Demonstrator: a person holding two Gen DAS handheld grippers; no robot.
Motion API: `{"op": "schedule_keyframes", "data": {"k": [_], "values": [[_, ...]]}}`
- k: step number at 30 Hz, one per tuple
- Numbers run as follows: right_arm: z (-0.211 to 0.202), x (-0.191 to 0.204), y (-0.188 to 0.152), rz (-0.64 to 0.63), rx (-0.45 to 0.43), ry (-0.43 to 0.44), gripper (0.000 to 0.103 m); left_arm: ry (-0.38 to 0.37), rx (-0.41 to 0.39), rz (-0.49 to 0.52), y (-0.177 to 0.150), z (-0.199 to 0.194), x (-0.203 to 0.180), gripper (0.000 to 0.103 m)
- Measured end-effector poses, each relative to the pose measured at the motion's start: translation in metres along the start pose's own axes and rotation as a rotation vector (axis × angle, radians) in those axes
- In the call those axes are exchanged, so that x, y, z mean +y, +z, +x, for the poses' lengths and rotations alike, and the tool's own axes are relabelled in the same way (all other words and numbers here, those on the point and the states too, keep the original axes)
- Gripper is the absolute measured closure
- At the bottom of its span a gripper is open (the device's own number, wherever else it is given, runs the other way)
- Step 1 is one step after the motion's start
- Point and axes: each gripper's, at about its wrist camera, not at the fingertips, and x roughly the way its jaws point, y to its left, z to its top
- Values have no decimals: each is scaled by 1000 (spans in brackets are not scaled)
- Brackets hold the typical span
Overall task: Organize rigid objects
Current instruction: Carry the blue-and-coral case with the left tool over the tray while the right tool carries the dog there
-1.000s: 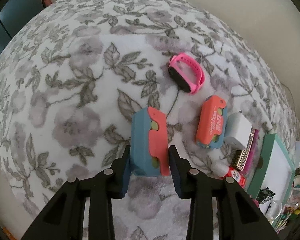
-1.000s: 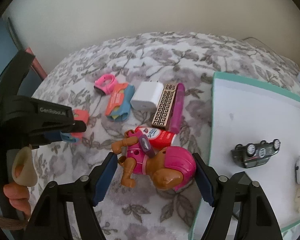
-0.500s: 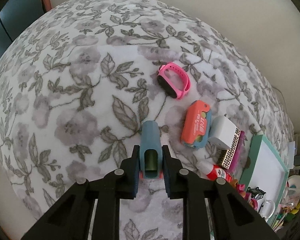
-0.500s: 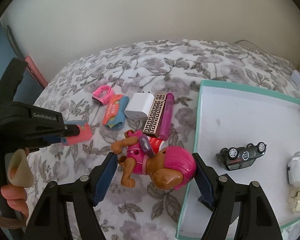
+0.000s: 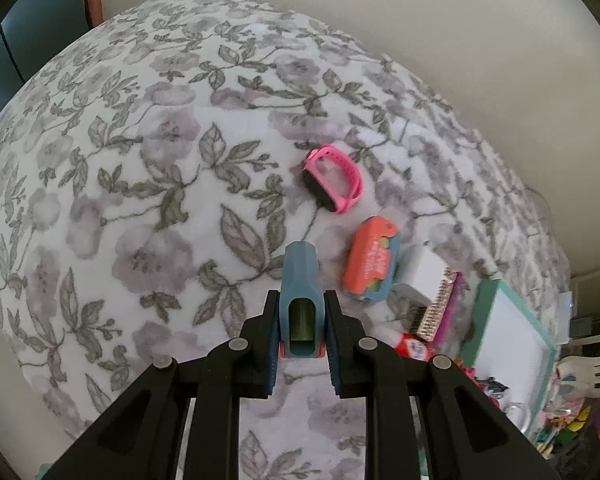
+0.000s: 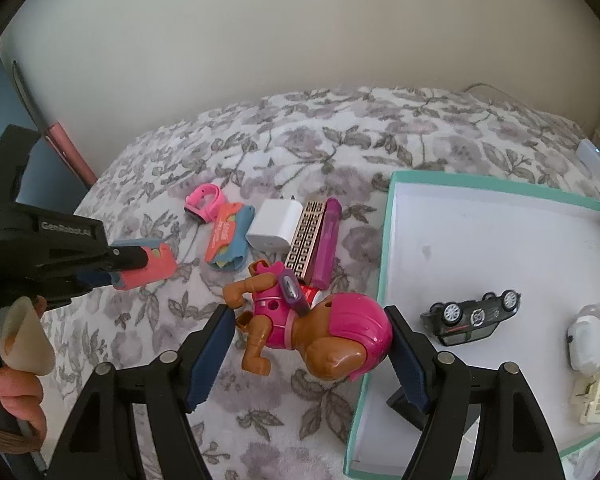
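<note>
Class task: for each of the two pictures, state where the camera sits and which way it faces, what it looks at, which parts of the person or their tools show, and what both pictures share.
Left wrist: sits on the left gripper, facing steeply down at the floral blanket; its black fingers clamp a blue-and-coral case.
Right wrist: sits on the right gripper, facing down over a pink toy dog and teal tray; the person's hand shows.
Shared: pink watch, white charger, tray, clamped case.
</note>
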Motion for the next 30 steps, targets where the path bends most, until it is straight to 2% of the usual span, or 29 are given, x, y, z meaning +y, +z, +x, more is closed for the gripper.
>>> {"op": "schedule_keyframes", "data": {"k": [5, 10, 21, 30], "values": [[-11, -3, 4, -11, -31, -12, 26, -33, -58, 25, -1, -23, -15, 82], [-21, -18, 6, 5, -50, -30, 26, -73, -84, 67, -9, -35, -38, 82], [-44, -87, 10, 141, -87, -79, 26, -144, -99, 174, -33, -37, -101, 82], [-52, -133, 15, 240, -118, -137, 26, -205, -106, 284, -56, -20, -156, 82]]}}
